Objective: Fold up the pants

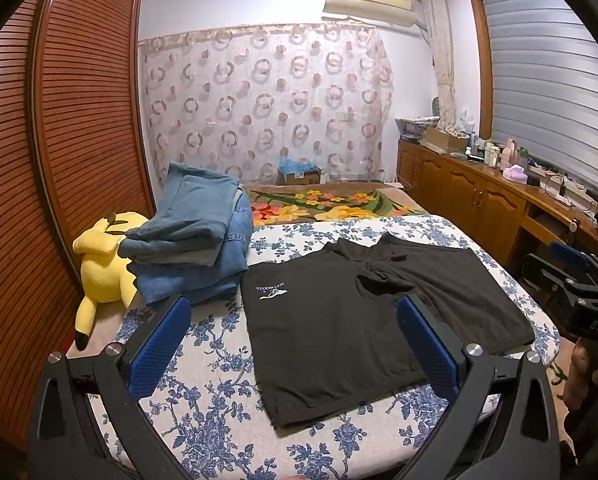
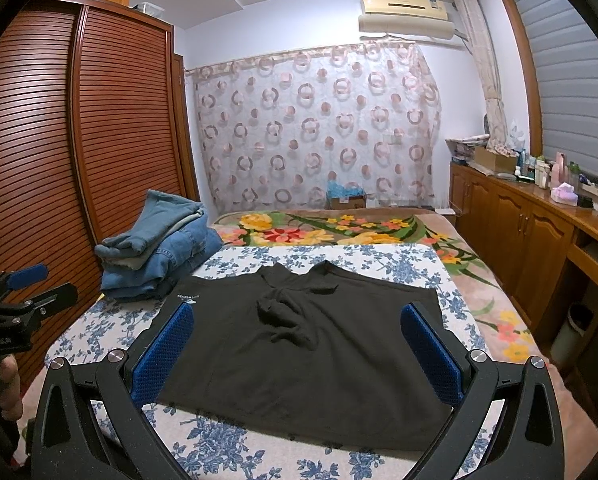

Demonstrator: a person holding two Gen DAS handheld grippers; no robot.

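Black shorts point(image 1: 363, 320) with a small white logo lie spread flat on the blue-flowered sheet point(image 1: 203, 408), waistband nearest me, legs pointing away. They also show in the right wrist view point(image 2: 299, 356). My left gripper point(image 1: 295, 312) is open and empty, held above the near left part of the shorts. My right gripper point(image 2: 297, 316) is open and empty, held above the near edge of the shorts. The right gripper also shows at the right edge of the left wrist view point(image 1: 571, 276), and the left gripper at the left edge of the right wrist view point(image 2: 23, 284).
A stack of folded jeans point(image 1: 191, 248) sits on the bed at the left, beside a yellow plush toy point(image 1: 103, 268). A flowered blanket point(image 1: 331, 202) covers the far bed. A slatted wardrobe point(image 1: 59, 140) stands left, a wooden sideboard point(image 1: 479, 192) with bottles right.
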